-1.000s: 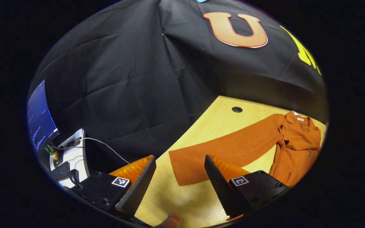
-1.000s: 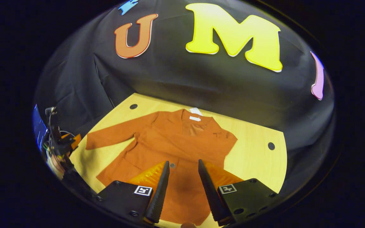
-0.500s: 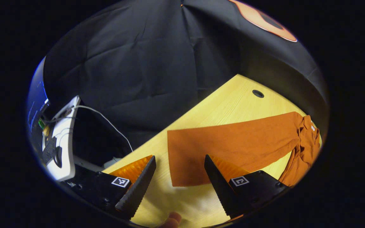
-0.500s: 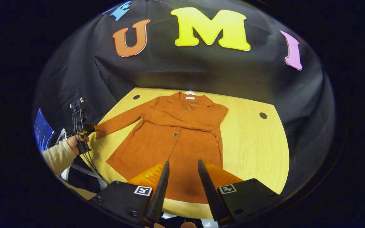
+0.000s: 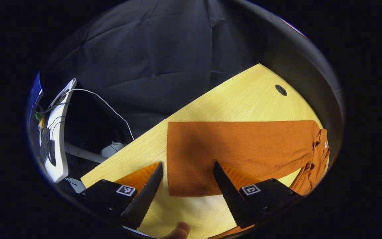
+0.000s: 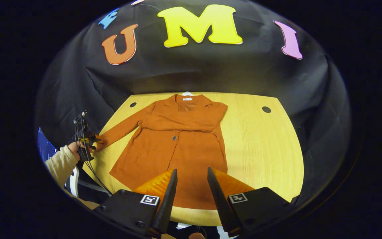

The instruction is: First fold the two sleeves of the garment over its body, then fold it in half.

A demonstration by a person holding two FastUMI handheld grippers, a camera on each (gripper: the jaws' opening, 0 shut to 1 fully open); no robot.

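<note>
- An orange coat [image 6: 181, 146] lay flat on the wooden table [image 6: 264, 146], collar toward the black cloth wall [image 6: 184, 73] and hem toward the near edge.
- In the right gripper view, one sleeve was folded across the chest as a band just above the button [image 6: 174, 137], while the other sleeve [image 6: 121, 129] stretched out toward the table's left edge.
- The left gripper [image 6: 90, 139] showed far off in that view, at the cuff of the stretched sleeve, held by a hand [image 6: 75, 149] in a pale sleeve [image 6: 60, 162]; whether it touched the cloth could not be told from there.
- In the left gripper view, the same sleeve [image 5: 237, 149] ran flat across the table [image 5: 230, 99] from its cuff to the bunched shoulder at the right.
- The left gripper [image 5: 186, 186] had its fingers spread wide, the cuff end of the sleeve lying between them; neither finger visibly pressed on the cloth.
- The right gripper [image 6: 191, 196] hovered near the coat's hem at the table's near edge, its fingers parted by a narrow gap with nothing gripped between them.
- A round hole [image 5: 280, 90] sat in the tabletop beyond the sleeve.
- A white side table [image 5: 56, 139] with cables stood off to the left, beside the table.
</note>
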